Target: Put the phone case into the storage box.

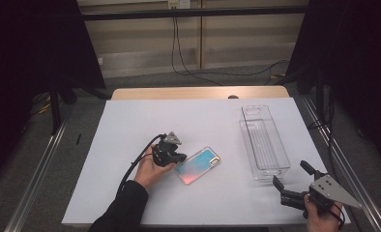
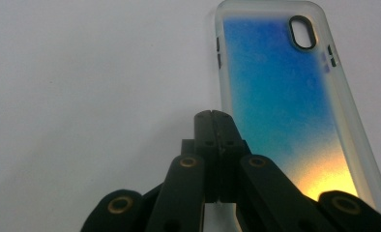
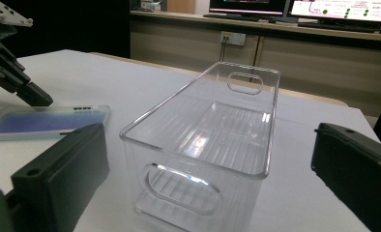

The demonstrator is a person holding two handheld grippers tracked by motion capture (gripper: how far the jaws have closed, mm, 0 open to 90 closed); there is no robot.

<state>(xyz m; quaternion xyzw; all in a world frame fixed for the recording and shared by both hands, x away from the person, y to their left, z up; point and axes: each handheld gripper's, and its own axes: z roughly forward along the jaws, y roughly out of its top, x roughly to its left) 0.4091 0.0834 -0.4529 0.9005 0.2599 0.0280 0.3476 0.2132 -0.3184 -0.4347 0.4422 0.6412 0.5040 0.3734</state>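
A translucent phone case (image 1: 198, 165), blue fading to orange, lies flat on the white table cover (image 1: 130, 125) near the middle. My left gripper (image 1: 182, 156) rests just left of the case's near end with its jaws pressed together and nothing between them; in the left gripper view its tip (image 2: 212, 116) sits beside the case (image 2: 285, 96). A clear plastic bin (image 1: 264, 142) stands to the right, with nothing inside. My right gripper (image 1: 291, 175) hovers at the front right, jaws wide apart, facing the bin (image 3: 203, 140). The right gripper view also shows the case (image 3: 43, 121) and the left gripper (image 3: 36, 99).
The white cover ends close to the front table edge (image 1: 203, 223). Metal rails (image 1: 38, 164) run along both sides of the table. A dark curtain (image 1: 34, 43) and cables (image 1: 188, 63) lie behind.
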